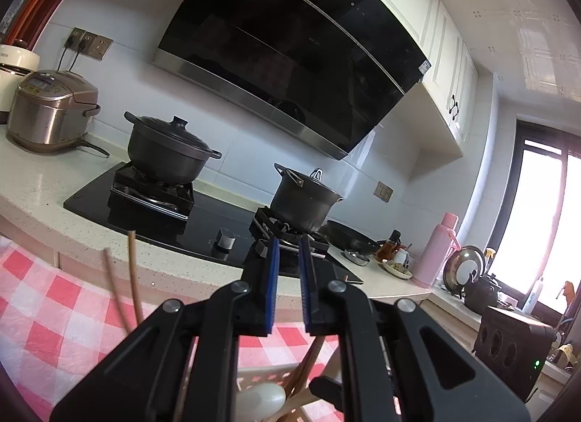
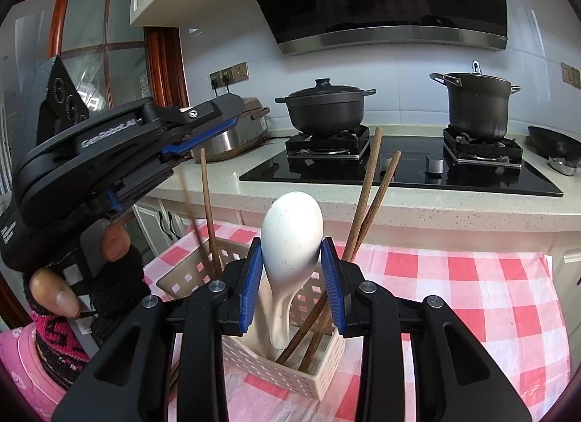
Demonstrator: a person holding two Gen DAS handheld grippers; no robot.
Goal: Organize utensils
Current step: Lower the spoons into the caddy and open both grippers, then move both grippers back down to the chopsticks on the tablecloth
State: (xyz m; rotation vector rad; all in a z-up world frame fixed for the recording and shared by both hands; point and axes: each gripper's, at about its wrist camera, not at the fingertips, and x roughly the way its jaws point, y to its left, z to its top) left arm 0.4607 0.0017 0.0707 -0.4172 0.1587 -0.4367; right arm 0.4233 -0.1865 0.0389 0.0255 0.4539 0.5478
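A white slotted utensil basket (image 2: pixel 290 367) stands on a red-checked cloth. In it stand a white ceramic spoon (image 2: pixel 292 233), bowl up, two dark wooden chopsticks (image 2: pixel 366 200) at its right and two more chopsticks (image 2: pixel 208 211) at its left. My right gripper (image 2: pixel 292 251) is open, its blue pads either side of the spoon's bowl, not clearly pressing it. My left gripper (image 1: pixel 289 240) is slightly open and empty, raised above the basket; it also shows in the right wrist view (image 2: pixel 170 153). Below it I see the spoon (image 1: pixel 259 400) and chopsticks (image 1: pixel 305 367).
A stone counter (image 2: pixel 399 204) with a black gas hob (image 2: pixel 399 171) runs behind the table. A lidded black pot (image 2: pixel 325 106) and a tall pot (image 2: pixel 477 102) sit on the burners. A rice cooker (image 1: pixel 51 109) stands at the left. A pink flask (image 1: pixel 437 251) stands by the window.
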